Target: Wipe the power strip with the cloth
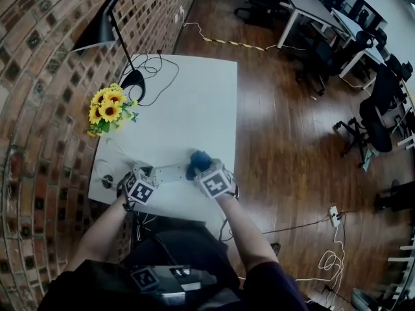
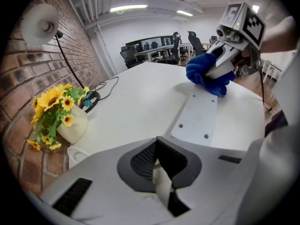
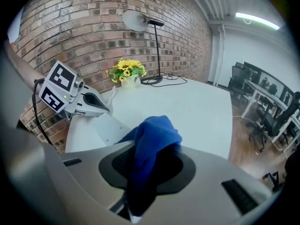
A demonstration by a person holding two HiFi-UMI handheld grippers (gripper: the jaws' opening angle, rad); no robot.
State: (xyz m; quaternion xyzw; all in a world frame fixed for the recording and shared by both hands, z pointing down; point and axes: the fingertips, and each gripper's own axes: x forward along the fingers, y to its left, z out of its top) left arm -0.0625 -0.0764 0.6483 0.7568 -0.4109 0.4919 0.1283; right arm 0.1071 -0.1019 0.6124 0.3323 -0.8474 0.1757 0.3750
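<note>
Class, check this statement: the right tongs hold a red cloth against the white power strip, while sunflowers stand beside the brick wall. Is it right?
Not quite. The cloth is blue, not red, as the right gripper view shows. The rest stands: the right tongs hold it against the white power strip, while sunflowers stand beside the brick wall.

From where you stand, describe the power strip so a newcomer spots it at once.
Start at the white table beside the brick wall and go to its near edge. The power strip is the flat white slab there, one end at the blue cloth. Small dark screw holes set it apart from the bare tabletop.
</note>
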